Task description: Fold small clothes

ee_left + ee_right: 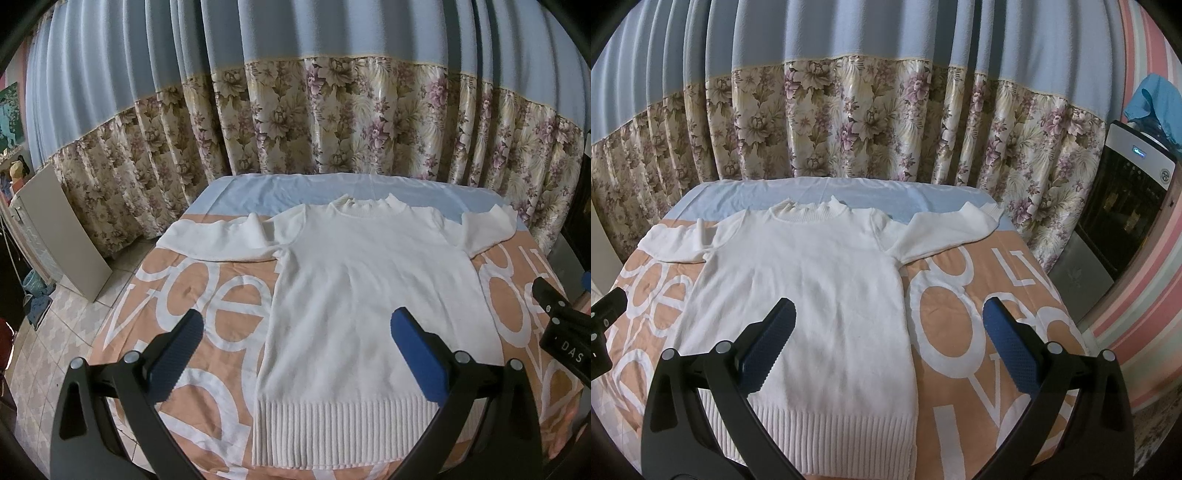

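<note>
Left wrist view: the left gripper hovers above the table, pointing forward toward the curtain, its two black arms with blue ribbed pads spread wide apart and holding nothing. The white knitted short-sleeved sweater lies flat and face-up on the peach tablecloth with large white letters, neckline toward the curtain, ribbed hem nearest the gripper. The sweater's body fills the space between the fingers and under the right-hand pad; the left-hand pad sits over bare cloth just beside the sweater's edge. Both sleeves stretch outward near the collar. The right gripper shows partly as a black tip beyond the sweater's right edge. The blue-and-floral pleated curtain hangs behind the table.

Right wrist view: the right gripper hovers likewise, aimed at the curtain, fingers parted wide and empty. The sweater lies below and left of its centre; the left-hand pad is over the sweater's body, the right-hand pad over the tablecloth. A black piece of the left gripper shows beyond the sweater's left edge.
</note>
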The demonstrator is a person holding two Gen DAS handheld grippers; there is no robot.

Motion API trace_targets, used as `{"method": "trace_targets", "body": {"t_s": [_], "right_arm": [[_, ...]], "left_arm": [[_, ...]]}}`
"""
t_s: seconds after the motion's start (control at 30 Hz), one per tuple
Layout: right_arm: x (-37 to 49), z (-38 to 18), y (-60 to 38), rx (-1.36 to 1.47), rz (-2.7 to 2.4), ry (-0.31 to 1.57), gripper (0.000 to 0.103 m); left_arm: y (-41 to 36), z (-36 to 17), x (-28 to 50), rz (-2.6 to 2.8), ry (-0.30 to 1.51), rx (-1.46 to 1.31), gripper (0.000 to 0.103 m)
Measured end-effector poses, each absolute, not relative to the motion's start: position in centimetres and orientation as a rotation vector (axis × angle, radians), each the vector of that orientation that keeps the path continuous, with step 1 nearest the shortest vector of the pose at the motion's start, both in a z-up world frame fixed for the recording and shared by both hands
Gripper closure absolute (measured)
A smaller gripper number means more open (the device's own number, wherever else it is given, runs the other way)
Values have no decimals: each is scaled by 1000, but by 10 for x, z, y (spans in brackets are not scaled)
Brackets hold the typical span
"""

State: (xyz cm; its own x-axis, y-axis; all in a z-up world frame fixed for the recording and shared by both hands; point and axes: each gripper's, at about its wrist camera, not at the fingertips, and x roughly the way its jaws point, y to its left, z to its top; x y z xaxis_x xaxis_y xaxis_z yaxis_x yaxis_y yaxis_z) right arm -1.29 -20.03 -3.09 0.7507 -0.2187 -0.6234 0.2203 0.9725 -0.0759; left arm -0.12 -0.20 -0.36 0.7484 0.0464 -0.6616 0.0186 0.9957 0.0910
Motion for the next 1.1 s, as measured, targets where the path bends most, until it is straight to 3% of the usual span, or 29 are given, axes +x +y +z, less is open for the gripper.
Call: {"method": "trace_targets", "body": {"t_s": [1.1], "right_arm": [[-13, -35, -201, 3, -240, 685, 3]], "left_arm": [[-1, -5, -1, 13, 726, 96, 1]]}}
